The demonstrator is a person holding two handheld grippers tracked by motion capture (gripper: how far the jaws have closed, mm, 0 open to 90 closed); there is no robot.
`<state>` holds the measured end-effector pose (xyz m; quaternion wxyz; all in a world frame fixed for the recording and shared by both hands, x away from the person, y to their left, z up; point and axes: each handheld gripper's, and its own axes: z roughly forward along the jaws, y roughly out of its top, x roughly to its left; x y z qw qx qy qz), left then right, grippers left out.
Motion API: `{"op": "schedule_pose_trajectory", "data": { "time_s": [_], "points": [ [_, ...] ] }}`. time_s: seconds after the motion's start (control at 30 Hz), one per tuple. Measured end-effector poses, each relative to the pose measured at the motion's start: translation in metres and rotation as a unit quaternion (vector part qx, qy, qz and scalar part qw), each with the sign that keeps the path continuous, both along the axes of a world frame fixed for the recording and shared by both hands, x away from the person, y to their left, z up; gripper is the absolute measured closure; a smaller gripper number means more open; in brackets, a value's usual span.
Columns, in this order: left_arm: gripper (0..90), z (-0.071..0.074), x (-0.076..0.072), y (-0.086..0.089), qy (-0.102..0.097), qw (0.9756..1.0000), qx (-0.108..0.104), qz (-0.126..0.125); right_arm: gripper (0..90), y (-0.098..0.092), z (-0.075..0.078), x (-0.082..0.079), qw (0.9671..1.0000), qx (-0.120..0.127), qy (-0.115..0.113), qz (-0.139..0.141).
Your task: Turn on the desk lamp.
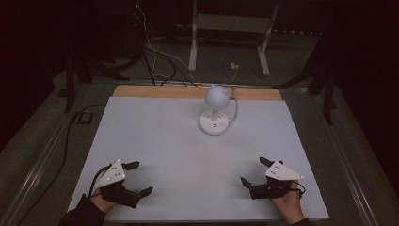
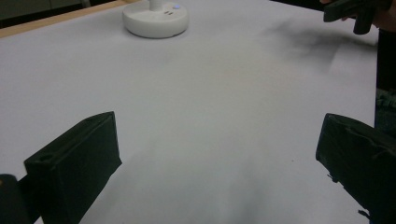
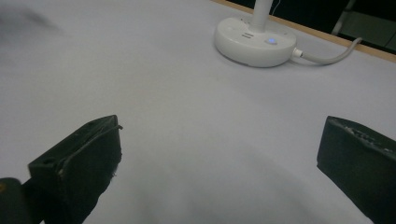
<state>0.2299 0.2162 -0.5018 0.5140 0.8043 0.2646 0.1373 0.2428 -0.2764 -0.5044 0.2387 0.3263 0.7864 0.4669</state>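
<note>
High view: left gripper (image 1: 136,178) and right gripper (image 1: 253,170), jaws spread, empty, low over the table's (image 1: 155,136) near edge.

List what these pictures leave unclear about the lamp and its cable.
- Lamp shade: cut off by the top edge in both gripper views; the base and a bit of stem show there.
- Base sockets and button: too small in the high view, blurred in the gripper views.
- Cable: runs off the table's far edge, so where its plug ends is lost in the dark floor wires.
</note>
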Motion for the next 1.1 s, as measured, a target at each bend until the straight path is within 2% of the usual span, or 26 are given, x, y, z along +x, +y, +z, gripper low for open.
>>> {"op": "schedule_pose_trajectory", "data": {
  "time_s": [0.2,0.43,0.7,0.83,1.1],
  "points": [
    [0.3,-0.001,0.0,-0.001,0.003,1.0,0.001,-0.002,0.0,0.0,0.001,-0.001,1.0,0.003,0.007,-0.003],
    [0.3,0.0,0.001,-0.001,0.005,1.0,-0.002,-0.005,0.0,0.002,0.001,-0.003,0.9999,-0.011,0.004,-0.008],
    [0.3,0.0,0.0,-0.002,0.005,0.9999,-0.008,-0.01,0.0,0.005,0.002,-0.005,0.9996,-0.022,0.009,-0.018],
    [0.3,0.0,0.0,-0.002,0.005,0.9999,-0.008,-0.011,0.0,0.008,0.003,-0.005,0.9993,-0.024,0.018,-0.022],
    [0.3,0.0,0.0,-0.003,0.004,0.9998,-0.011,-0.016,0.0,0.011,0.014,-0.007,0.9989,-0.015,0.025,-0.036]
  ]
}}
